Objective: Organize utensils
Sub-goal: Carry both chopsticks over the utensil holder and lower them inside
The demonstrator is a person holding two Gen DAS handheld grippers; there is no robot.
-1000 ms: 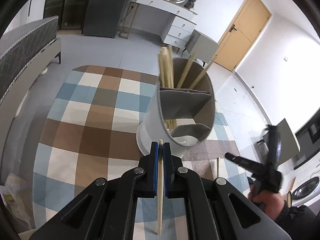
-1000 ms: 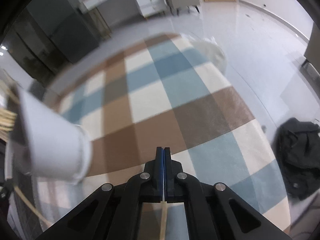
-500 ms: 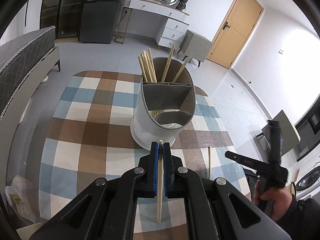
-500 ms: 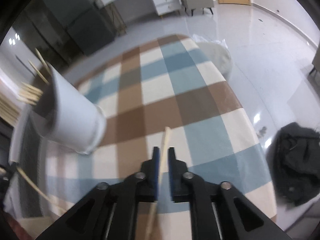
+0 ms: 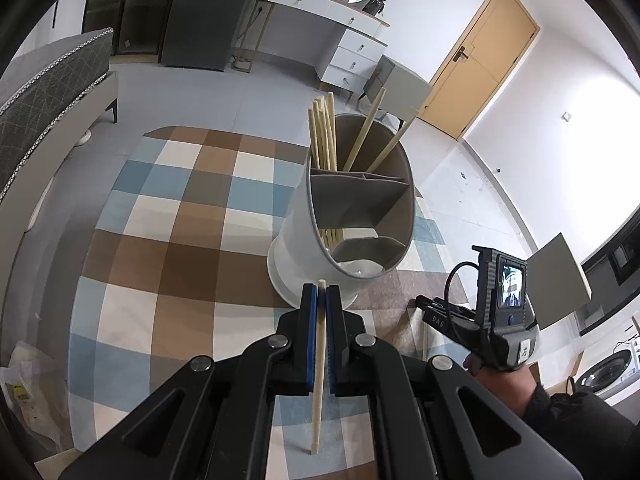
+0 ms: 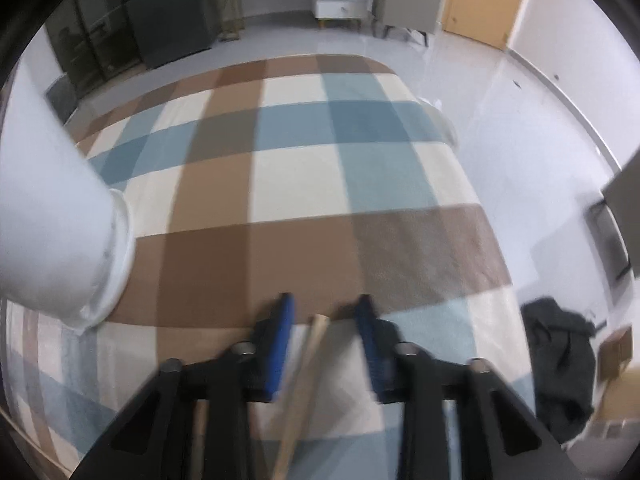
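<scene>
Chopstick (image 5: 319,364): pale wood, slim, pinched in left hand-held gripper (image 5: 320,300).

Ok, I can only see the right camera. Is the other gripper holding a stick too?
Observer: Yes, the left gripper is shut on one chopstick.
Operator: What's inside the white tub?
Observer: The holder has grey dividers, and more chopsticks stick up from its far side.
Operator: Who's holding my gripper?
Observer: A hand in a dark sleeve grips the handle of the right gripper, to the right of the holder.
</scene>
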